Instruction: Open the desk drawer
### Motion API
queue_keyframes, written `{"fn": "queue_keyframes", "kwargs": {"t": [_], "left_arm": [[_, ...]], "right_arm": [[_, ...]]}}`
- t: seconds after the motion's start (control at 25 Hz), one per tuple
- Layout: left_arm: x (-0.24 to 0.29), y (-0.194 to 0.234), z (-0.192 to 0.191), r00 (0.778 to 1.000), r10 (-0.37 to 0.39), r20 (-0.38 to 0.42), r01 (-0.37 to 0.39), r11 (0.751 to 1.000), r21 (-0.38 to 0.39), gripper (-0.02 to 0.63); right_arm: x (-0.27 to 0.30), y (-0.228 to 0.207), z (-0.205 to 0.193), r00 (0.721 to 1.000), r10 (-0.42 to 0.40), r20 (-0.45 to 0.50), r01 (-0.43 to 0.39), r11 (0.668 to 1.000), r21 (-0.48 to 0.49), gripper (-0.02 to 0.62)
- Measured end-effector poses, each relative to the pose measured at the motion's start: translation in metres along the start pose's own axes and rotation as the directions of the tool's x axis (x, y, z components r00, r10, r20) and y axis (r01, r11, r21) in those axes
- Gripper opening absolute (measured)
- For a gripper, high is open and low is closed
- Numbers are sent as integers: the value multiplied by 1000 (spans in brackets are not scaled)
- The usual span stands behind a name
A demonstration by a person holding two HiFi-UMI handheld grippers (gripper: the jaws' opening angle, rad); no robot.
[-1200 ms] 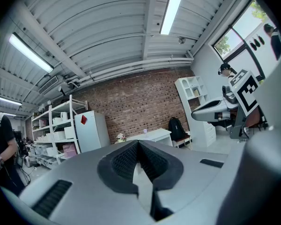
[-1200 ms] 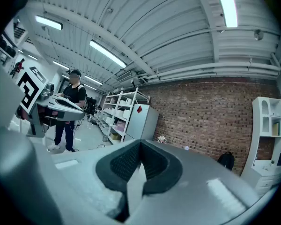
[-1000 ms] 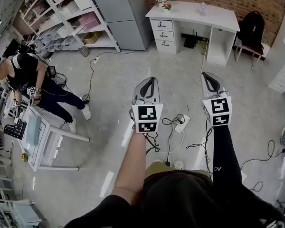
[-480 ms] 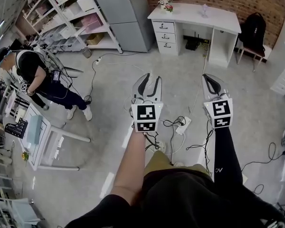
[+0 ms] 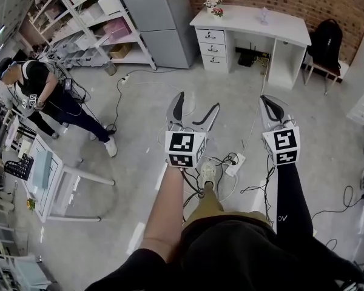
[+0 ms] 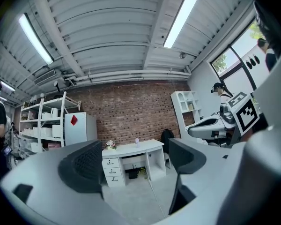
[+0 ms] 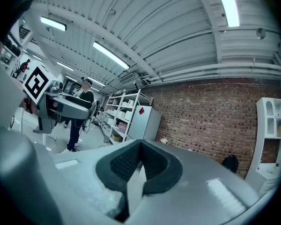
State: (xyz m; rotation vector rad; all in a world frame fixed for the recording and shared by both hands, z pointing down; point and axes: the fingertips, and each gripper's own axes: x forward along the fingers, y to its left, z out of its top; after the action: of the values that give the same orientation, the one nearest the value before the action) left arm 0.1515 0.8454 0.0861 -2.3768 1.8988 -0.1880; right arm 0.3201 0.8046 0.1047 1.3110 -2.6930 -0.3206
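Head view: left tongs (image 5: 197, 102) opening wide, empty; right tongs (image 5: 264, 99) pressed together; open floor (image 5: 230, 80) ahead to desk (image 5: 285, 26).

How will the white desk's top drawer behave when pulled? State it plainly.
The white top drawer likely slides straight and rigid; its small dark handle looks graspable. The small flower arrangement above, narrow and upright, might wobble.

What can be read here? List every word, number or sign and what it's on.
Nothing reads surely.
Black sleeve: small white print, too small to read.
Marker cubes: black-and-white patterns, no letters.
Cabinet's red sticker: no legible text.
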Motion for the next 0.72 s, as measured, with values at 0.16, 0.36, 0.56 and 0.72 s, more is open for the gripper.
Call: {"fn": "queue_keyframes", "kwargs": {"t": [0.16,0.36,0.56,0.72], "left_arm": [[23,13,-4,1000,-11,11,11,1000,-6,430],[60,48,-13,999,-38,23,39,999,-33,430],[113,94,-17,997,-65,36,67,997,-46,430],[160,137,-14,995,-89,51,92,994,-62,430]], "right_arm": [[25,-13,-5,1000,-20,-2,20,1000,-1,0],[76,-18,-6,999,-30,9,30,1000,4,0],[144,-26,-8,999,-47,-1,47,999,6,0],[202,-33,-3,998,-59,-11,59,998,-1,0]]}}
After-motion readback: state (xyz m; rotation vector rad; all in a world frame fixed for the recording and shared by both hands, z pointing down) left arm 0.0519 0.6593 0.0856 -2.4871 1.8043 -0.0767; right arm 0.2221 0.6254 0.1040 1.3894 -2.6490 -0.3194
